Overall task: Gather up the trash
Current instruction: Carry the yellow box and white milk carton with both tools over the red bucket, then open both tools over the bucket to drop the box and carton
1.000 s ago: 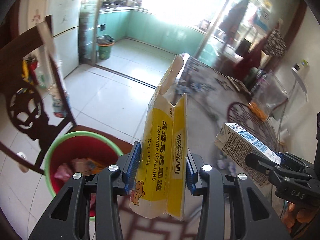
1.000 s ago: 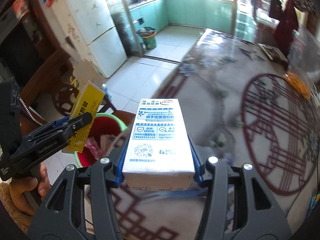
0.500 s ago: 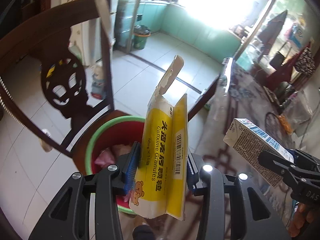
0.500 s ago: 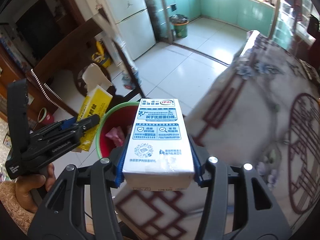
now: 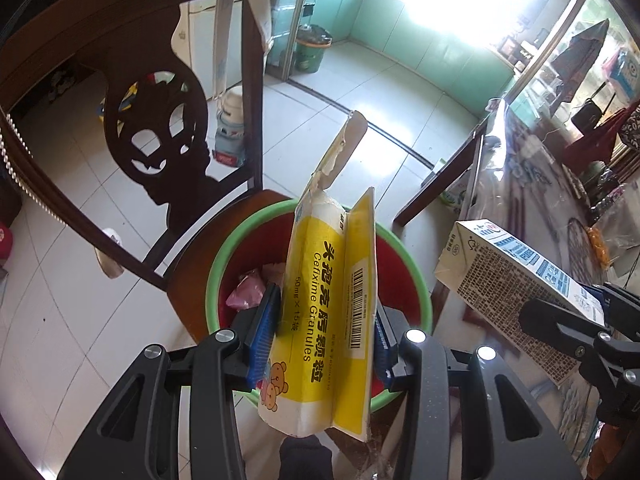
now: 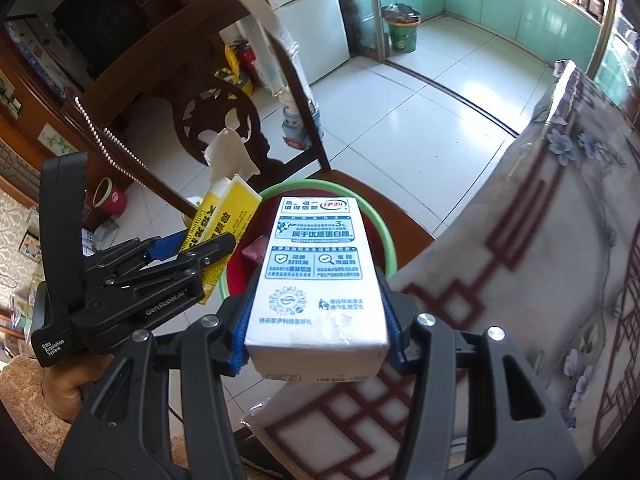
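My left gripper is shut on a torn yellow medicine box and holds it upright above a red bin with a green rim. The bin stands on a wooden chair seat and holds pink wrappers. My right gripper is shut on a white milk carton, held just over the bin's rim at the table edge. The carton shows in the left wrist view, and the yellow box shows in the right wrist view.
A dark carved chair back rises behind the bin. The table with a patterned plastic cover lies to the right. A green waste bin stands by the kitchen door. A white fridge stands at the back.
Both grippers have swung left from over the table to above the red bin on the chair, each still holding its item. The bin now lies directly below the yellow box.
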The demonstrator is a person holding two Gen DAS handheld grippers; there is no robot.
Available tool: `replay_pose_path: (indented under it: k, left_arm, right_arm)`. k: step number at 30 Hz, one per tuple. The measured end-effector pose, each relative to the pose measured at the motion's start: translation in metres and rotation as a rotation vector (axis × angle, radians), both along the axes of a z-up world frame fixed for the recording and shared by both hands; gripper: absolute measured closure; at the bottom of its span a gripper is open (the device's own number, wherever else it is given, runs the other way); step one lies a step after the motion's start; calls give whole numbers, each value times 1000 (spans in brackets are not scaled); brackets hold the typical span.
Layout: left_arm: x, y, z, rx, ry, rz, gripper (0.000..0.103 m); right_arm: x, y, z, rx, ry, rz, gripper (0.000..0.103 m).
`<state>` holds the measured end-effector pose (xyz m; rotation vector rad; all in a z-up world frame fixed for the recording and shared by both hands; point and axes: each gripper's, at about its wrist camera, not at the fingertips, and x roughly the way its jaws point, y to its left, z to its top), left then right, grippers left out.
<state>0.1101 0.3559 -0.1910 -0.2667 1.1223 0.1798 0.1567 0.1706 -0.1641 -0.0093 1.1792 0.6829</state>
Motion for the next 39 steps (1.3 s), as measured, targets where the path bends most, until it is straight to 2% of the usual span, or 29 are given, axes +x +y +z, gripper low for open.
replay_pose_path:
  k: [14, 15, 16, 17, 19, 24, 25, 29, 34, 36, 38, 39]
  left_arm:
    - [4, 1, -10, 34, 35, 0, 64]
    - [5, 0, -11, 40, 41, 0, 62]
    - [7, 0, -13, 49, 57, 0, 55]
    - [7, 0, -15, 54, 65, 2, 54]
    - [7, 1, -15, 66, 65, 16, 42]
    - [3, 0, -10, 53, 39, 40, 32]
    - [3, -2, -8, 50, 32, 43, 29]
    - [6, -18, -5, 35, 14, 32, 26]
    - [10, -61, 10, 8, -22, -41, 24]
    - [10, -86, 24, 5, -75, -74, 23]
    - [7, -111, 40, 11, -139, -100, 22]
    - [5, -121, 47, 12, -170, -111, 16]
  right_arm:
    - [1, 15, -5, 6, 9, 34, 53]
    - [1, 15, -6, 10, 11, 35, 53]
    - [1, 15, -6, 13, 12, 35, 52]
    - [1, 15, -6, 16, 11, 31, 49]
    - [0, 14, -5, 24, 10, 23, 45]
    - [-4, 0, 3, 29, -19, -5, 39]
    - [-5, -5, 5, 29, -24, -17, 38]
    - [-8, -29, 8, 20, -44, -71, 29]
    - [-14, -82, 14, 0, -77, -196, 23]
    - [-18, -110, 22, -5, -109, -253, 21]
    - [-25, -142, 37, -10, -173, -306, 13]
    - [-28, -156, 46, -11, -213, -326, 10]
